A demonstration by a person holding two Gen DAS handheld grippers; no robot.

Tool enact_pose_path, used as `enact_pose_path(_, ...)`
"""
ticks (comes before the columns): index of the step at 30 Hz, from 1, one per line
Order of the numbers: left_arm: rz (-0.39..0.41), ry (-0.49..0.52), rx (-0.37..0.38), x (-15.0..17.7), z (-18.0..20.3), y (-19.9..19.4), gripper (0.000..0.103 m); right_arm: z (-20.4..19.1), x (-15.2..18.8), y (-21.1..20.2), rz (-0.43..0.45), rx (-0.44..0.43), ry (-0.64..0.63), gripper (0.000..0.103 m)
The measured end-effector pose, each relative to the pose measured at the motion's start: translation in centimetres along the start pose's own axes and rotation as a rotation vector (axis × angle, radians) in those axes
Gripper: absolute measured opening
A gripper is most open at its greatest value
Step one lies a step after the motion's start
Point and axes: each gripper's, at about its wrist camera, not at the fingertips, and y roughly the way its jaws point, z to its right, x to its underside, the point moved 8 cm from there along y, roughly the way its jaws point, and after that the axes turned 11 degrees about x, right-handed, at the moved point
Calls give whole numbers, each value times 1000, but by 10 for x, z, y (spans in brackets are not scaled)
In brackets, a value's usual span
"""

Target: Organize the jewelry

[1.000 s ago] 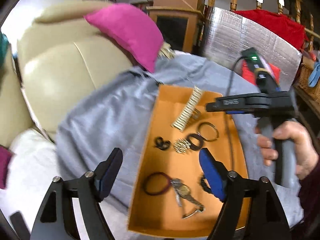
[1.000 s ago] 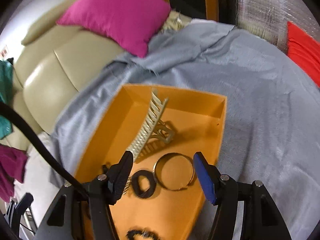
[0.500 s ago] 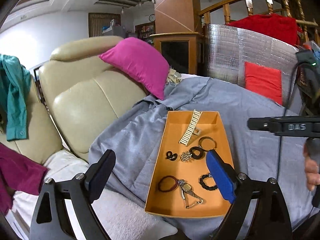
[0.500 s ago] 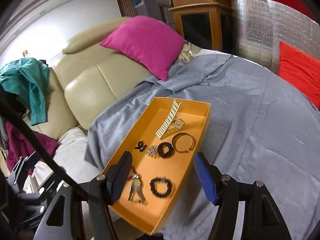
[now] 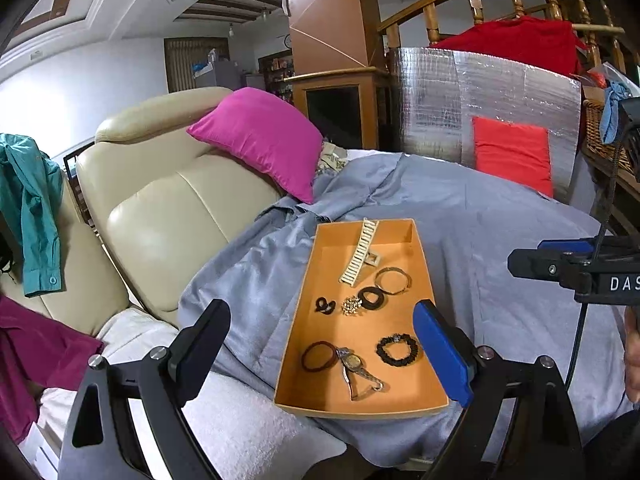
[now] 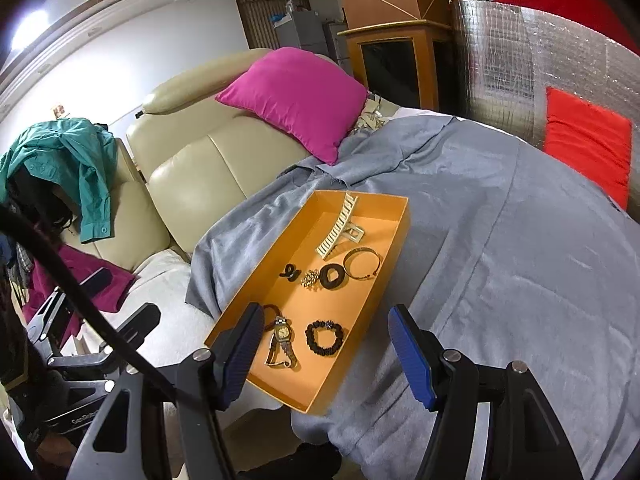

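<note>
An orange tray [image 5: 430, 292] [image 6: 240, 288] lies on a grey cloth. In it are a cream hair claw [image 5: 359, 256] [image 6: 338, 232], a metal bangle [image 5: 393, 280] [image 6: 363, 264], a black ring [image 5: 372, 297], a gold brooch [image 5: 352, 305], a small black clip [image 5: 325, 305], a dark hair tie [image 5: 318, 356], a wristwatch [image 5: 354, 366] [image 6: 282, 342] and a black bead bracelet [image 5: 398, 350] [image 6: 325, 337]. My left gripper [image 5: 322, 354] is open and empty, held back above the tray's near end. My right gripper [image 6: 326, 354] is open and empty, also back from the tray.
The grey cloth [image 5: 500, 240] covers a bed. A beige leather seat [image 5: 168, 216] with a magenta cushion [image 5: 260, 136] stands left. A red cushion [image 5: 512, 152] leans on a silver foil panel behind. A white towel [image 5: 240, 420] lies at the near left.
Both grippers have pulled back and up from the tray, so the whole tray now shows. Both stayed open and empty. The jewelry has not moved.
</note>
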Motion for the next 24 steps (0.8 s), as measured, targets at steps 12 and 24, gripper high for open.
enact_pose_path(12, -189, -101, -61, 65, -64, 51, 93, 14, 41, 47, -115, 8, 46, 68)
enact_pose_path(24, -155, -60, -112, 63, -54, 19, 93, -22, 52, 10, -19, 54, 8, 68)
